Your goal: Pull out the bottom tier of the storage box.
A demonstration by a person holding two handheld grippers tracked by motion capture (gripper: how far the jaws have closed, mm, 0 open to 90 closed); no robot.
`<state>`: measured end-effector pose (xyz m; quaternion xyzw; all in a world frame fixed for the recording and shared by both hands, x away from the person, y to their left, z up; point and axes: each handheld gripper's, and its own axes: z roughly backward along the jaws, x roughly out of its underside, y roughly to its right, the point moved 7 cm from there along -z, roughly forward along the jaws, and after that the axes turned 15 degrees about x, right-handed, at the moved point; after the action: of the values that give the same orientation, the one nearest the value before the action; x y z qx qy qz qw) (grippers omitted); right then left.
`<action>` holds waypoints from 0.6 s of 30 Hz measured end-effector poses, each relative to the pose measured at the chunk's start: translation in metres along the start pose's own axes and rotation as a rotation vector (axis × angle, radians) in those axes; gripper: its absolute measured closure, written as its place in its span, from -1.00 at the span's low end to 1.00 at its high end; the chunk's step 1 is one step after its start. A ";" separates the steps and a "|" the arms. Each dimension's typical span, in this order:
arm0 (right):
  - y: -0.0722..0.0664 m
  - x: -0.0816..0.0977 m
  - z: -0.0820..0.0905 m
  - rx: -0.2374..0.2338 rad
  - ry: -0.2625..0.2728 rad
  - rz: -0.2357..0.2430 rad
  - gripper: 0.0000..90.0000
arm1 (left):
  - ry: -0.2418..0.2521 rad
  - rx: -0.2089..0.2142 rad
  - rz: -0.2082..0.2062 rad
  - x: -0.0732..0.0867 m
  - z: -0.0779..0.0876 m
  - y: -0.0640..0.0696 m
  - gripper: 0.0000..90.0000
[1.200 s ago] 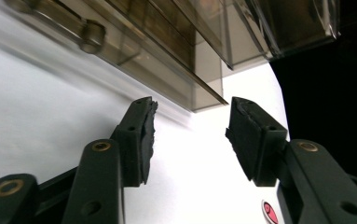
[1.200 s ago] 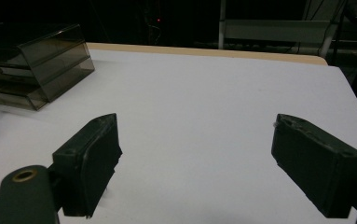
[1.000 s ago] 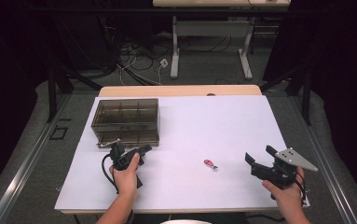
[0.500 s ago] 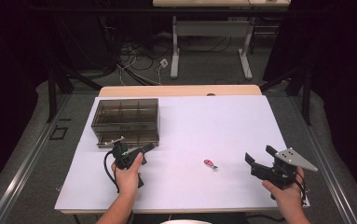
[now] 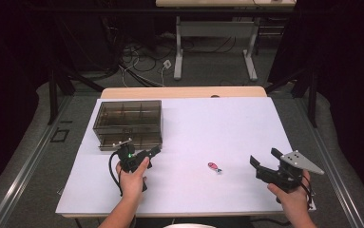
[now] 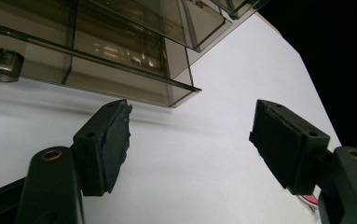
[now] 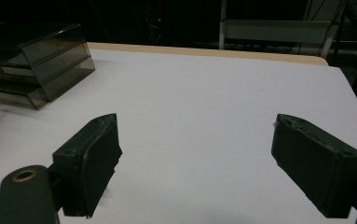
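Shifted slightly toward the drawer box since the earlier high view: left gripper (image 5: 139, 153), lower left of centre, its jaws just widened with nothing between them. No change noted at the right gripper or the small red item.

Table (image 5: 217, 123) with white top, spread across the middle of the high view, tan edge strip along the far side.

Smoky transparent drawer box (image 5: 128, 123), upper left of the white top, compartments visible through the lid; seen again at the top of the left gripper view (image 6: 120, 51), lower drawer front and knob just beyond the spread pads.

Right gripper (image 5: 265, 166), lower right of the high view, jaws wide apart and empty above bare white surface.

Small red item (image 5: 214, 167), lying alone on the white top, lower centre, between the two grippers, well apart from both and from the box.
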<state>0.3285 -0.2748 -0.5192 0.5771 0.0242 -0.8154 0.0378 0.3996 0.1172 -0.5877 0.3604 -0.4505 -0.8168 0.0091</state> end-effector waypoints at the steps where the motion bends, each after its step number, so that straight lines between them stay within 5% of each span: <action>1: 0.000 0.000 0.000 -0.001 0.000 -0.001 -0.67 | 0.001 0.001 -0.007 -0.001 0.000 0.000 -0.38; 10: 0.000 0.000 0.000 0.000 0.000 0.000 -0.67 | -0.028 0.003 -0.040 -0.004 0.001 0.006 -0.41; 12: 0.000 0.000 0.000 -0.001 0.000 -0.001 -0.67 | -0.045 -0.009 -0.027 -0.003 0.001 0.008 -0.46; 18: 0.000 0.000 0.000 -0.001 -0.001 0.000 -0.67 | -0.103 -0.075 -0.094 -0.005 0.001 0.007 -0.65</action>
<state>0.3286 -0.2748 -0.5193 0.5768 0.0245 -0.8156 0.0382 0.4007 0.1157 -0.5794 0.3381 -0.4022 -0.8499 -0.0389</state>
